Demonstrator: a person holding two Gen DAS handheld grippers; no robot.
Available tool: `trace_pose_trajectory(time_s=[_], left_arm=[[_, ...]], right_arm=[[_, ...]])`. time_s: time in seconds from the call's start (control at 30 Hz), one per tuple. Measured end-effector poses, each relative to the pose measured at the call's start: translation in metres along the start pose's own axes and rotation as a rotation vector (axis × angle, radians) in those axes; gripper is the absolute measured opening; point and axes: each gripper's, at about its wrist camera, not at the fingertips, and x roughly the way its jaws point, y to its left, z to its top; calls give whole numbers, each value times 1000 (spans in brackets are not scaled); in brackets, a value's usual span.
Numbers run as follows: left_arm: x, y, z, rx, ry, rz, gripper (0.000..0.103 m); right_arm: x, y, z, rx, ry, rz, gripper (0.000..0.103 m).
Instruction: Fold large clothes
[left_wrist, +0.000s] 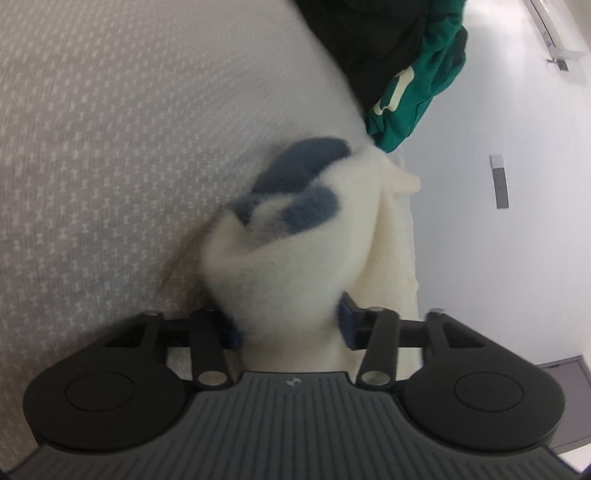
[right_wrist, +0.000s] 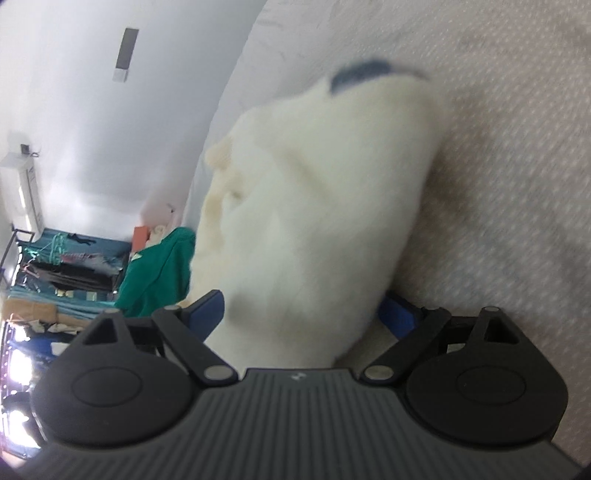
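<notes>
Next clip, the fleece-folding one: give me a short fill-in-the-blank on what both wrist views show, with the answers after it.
1. The white fleece garment has patches coloured ____.
2. It lies on a patterned ____ bedcover.
3. Beyond it sits a bunched ____ garment with cream trim.
4. The left gripper is closed on the ____ garment, which also lies between the right gripper's jaws.

Answers: blue; grey; green; white

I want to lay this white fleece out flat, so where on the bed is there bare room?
Bare patterned bedcover spreads wide beside the white fleece, on the side away from the wall. Crowded along the wall edge: the green garment and dark clothes pile beyond the fleece.
</notes>
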Motion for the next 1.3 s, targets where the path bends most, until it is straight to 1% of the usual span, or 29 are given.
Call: trace_pose_trajectory(time_s=[0.03,0.1,0.17,0.2,0.27,0.37,0.5,0.6,0.8,0.93,1.07,1.3], left_arm=[[-1,-3,0,14,-7,2,42],[-4,-10,0,58,-26,10,37],[-4,-17,0,86,-41,15,34],[-5,-20,1,101,-50,17,32],[-8,-25,0,136,-67,15,31],[-14,-30,1,162,-84,3,29],[-30,-41,-2,231,-131,-5,27],[-45,-46,-4,266,-149,-9,27],[-82,-49,-13,291,-127,12,27],[-112,-59,-20,326,-136,9,27],[-142,-62,-31,334,-143,-6,27],[-194,-53,-55,324,-142,-15,27]], right_arm=[[0,0,1,-1,-12,-8,79],[0,0,3,-13,-24,-20,73],[0,1,5,-25,-25,-20,63],[-1,3,4,-40,-28,-25,59],[-5,7,4,-64,-38,-18,47],[-10,10,5,-84,-47,21,40],[-18,16,3,-116,-39,73,37],[-27,19,3,-128,-23,101,37],[-51,30,-2,-193,4,95,37],[-74,33,-8,-227,13,108,37],[-94,36,-11,-249,31,124,37],[-127,40,-21,-288,53,141,37]])
